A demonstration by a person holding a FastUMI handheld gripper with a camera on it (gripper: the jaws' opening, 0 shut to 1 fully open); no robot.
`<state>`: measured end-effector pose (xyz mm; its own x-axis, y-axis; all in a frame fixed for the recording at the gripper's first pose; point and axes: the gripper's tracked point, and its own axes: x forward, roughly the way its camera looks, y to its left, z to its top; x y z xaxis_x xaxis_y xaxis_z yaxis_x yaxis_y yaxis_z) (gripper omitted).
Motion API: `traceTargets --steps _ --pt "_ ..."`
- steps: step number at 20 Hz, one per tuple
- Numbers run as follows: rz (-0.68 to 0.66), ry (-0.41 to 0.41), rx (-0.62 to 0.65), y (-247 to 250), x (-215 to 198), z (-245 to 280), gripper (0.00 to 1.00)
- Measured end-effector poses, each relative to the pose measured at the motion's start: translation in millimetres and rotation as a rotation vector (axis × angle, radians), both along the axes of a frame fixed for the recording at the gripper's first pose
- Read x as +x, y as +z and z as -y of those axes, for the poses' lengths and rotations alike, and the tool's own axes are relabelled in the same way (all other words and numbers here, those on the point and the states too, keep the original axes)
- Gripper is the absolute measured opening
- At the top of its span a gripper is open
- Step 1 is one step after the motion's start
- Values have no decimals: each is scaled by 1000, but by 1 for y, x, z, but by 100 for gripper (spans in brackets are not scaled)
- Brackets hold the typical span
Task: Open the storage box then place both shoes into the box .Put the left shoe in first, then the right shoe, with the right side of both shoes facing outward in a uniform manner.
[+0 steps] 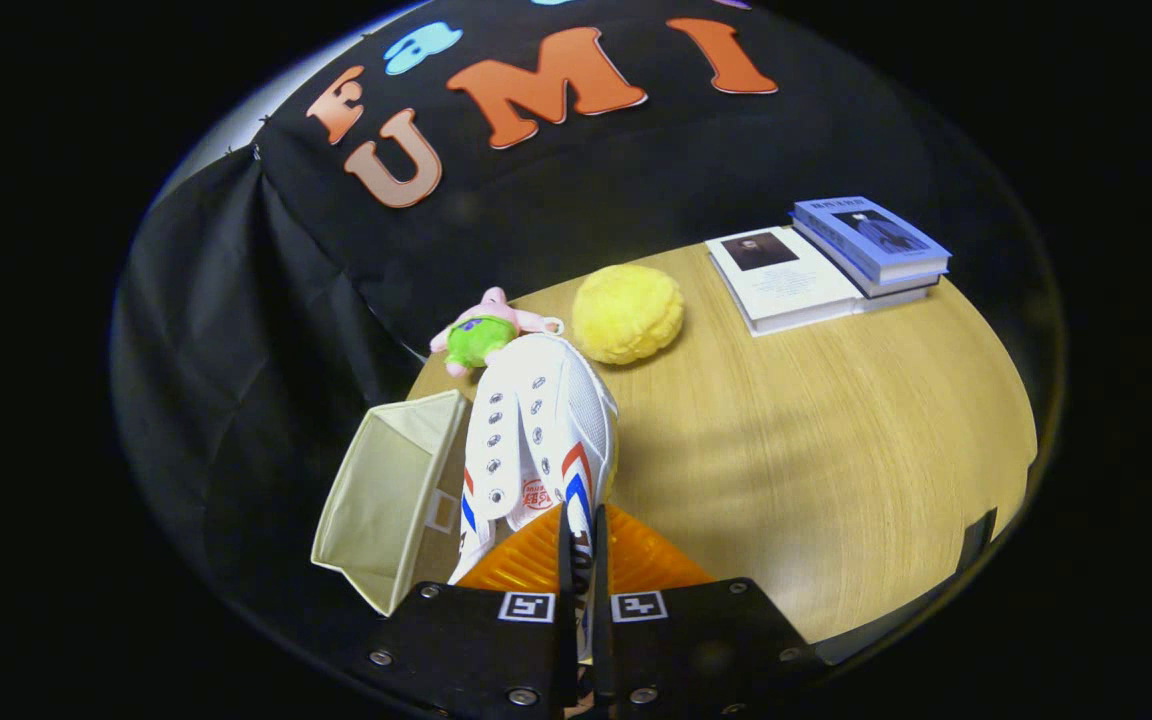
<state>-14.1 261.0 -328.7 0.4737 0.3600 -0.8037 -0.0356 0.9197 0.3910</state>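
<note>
The gripper [582,540] pinches the heel of a white shoe [534,440], both fingers pressed on it. The shoe hangs beside the open box [391,490], above the tabletop [836,440]

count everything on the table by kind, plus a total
shoe: 1, pinched at its heel collar by the gripper
storage box: 1, open
plush toy: 1
yellow ball: 1
books: 3
total: 7
</note>
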Motion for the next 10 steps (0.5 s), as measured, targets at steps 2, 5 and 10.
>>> traceTargets --steps 2,5,10 --pt "17 43 21 17 7 -34 6" --pt "49 110 15 27 11 -82 6" --pt "-2 220 69 13 -9 -156 6"
